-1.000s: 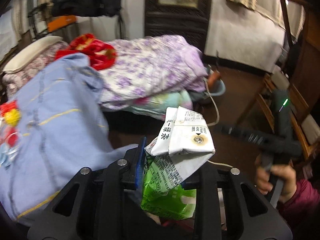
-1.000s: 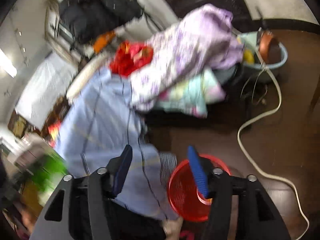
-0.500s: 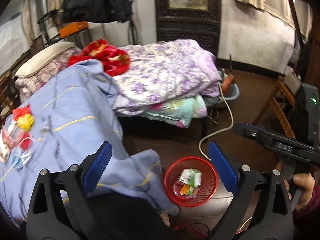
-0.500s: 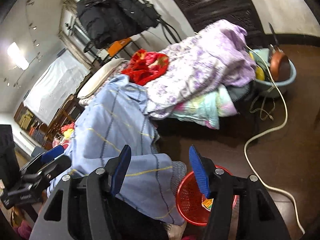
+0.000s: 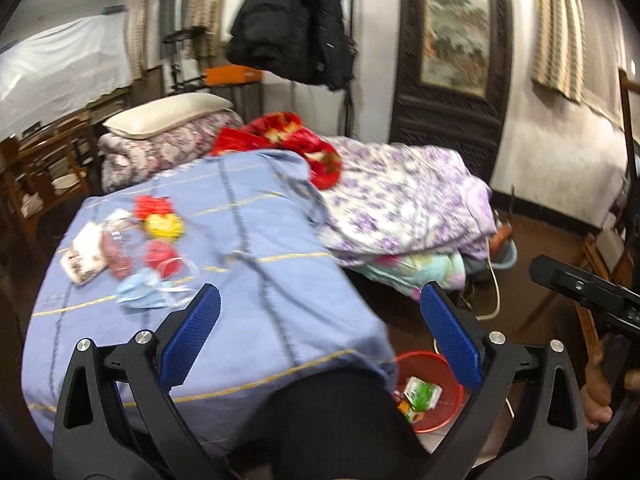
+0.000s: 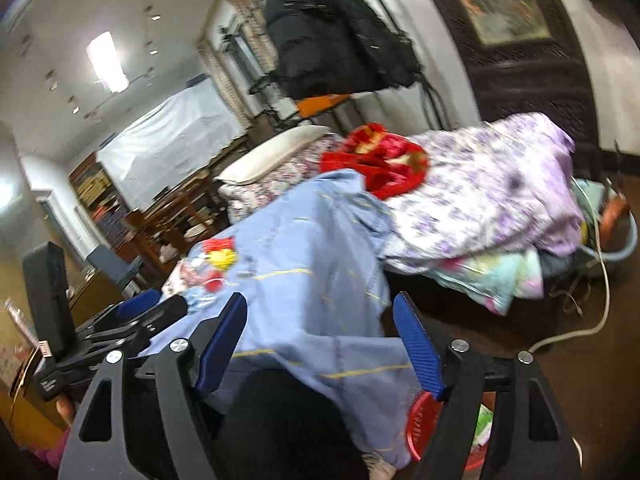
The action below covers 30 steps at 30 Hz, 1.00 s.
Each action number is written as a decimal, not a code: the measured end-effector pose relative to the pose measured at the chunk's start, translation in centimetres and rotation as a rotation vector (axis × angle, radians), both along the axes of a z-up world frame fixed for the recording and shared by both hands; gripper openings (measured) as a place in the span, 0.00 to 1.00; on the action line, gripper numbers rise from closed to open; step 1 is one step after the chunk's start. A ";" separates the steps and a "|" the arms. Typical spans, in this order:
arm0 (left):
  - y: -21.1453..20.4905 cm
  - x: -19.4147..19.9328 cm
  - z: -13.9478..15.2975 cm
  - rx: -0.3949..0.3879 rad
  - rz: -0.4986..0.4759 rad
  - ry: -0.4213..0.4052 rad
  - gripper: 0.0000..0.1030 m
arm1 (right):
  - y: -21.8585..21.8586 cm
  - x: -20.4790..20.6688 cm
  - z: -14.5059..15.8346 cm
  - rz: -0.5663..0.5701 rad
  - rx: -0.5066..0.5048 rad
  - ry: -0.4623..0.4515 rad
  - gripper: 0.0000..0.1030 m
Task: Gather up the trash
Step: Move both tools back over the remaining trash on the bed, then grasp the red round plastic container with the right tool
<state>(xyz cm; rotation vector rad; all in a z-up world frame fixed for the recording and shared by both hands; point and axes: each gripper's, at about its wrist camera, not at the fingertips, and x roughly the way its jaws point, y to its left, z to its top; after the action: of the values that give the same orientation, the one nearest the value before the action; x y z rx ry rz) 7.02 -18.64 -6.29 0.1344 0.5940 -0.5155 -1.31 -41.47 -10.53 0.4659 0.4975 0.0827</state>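
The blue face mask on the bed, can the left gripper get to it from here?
Probably yes. The left gripper is open and empty, and the blue face mask lies in the open on top of the blue bedspread, just beyond its left finger, with nothing covering it or standing between them.

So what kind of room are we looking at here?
Most likely a lived-in bedroom in a home. A bed under a blue sheet is piled with a purple floral quilt and a pillow, and a black coat hangs behind it.
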 end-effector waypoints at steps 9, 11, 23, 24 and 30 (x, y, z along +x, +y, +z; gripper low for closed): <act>10.7 2.5 -0.9 -0.078 0.213 0.015 0.93 | 10.3 3.3 2.2 0.177 -0.091 0.004 0.83; 13.2 3.8 -1.9 -0.076 0.274 0.038 0.93 | 12.2 4.5 1.7 0.210 -0.104 0.030 0.83; 17.6 10.9 -6.9 -0.060 0.366 0.159 0.93 | 17.0 8.1 -2.6 0.245 -0.162 0.152 0.83; 17.0 11.3 -6.7 -0.058 0.355 0.156 0.93 | 16.9 8.4 -2.9 0.241 -0.169 0.156 0.83; 13.6 15.6 -6.8 -0.044 0.320 0.186 0.93 | 16.4 9.0 -3.5 0.217 -0.182 0.165 0.83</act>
<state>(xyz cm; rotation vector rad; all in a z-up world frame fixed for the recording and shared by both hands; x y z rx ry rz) 22.58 -5.04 -13.09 -0.0510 0.7693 -0.2313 7.70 -25.08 -14.02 0.2401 0.7109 0.2069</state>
